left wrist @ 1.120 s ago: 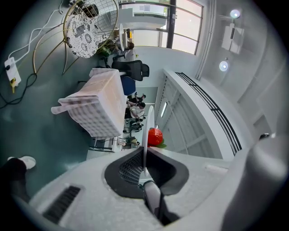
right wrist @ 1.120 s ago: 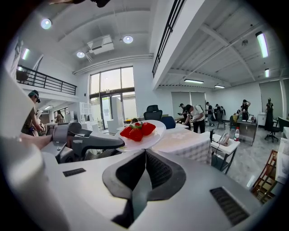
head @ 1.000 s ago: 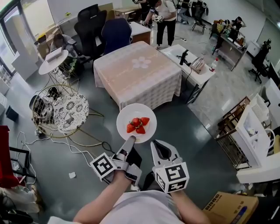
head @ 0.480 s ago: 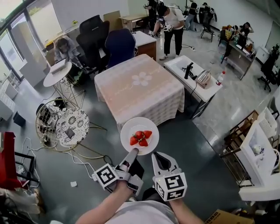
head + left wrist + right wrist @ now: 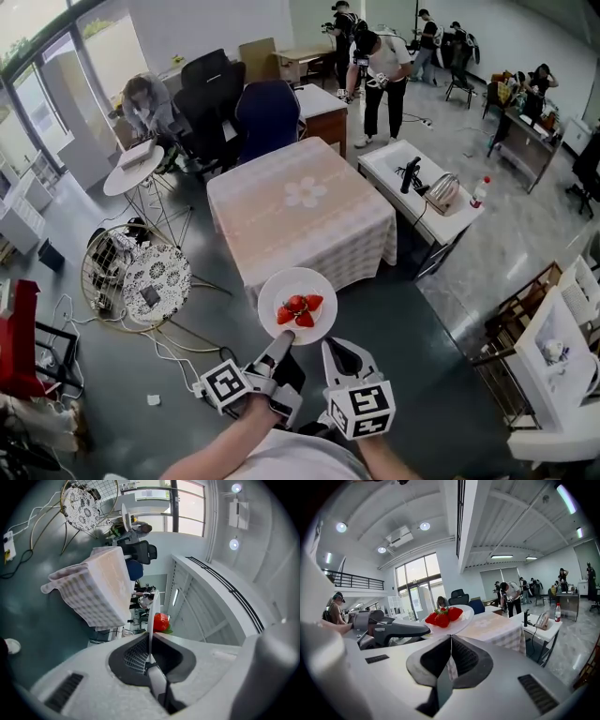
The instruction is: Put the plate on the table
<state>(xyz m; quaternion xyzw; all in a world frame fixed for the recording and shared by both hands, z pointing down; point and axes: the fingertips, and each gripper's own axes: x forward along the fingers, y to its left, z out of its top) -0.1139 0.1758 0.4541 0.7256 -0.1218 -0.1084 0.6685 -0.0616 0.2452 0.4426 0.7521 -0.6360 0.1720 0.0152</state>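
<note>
As both hands advanced toward the table point(image 5: 300, 211), the left gripper point(image 5: 281, 342) stayed clamped on the rim of the plate point(image 5: 317, 324), which was held level in the air with the strawberries point(image 5: 298, 309) on it. The right gripper point(image 5: 339, 354) rode alongside, jaws together, empty. The plate was now just short of the table's near edge; set-down was likely close.

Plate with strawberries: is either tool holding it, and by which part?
The left tool pinches the plate by its near rim; the right tool is shut and empty.
</note>
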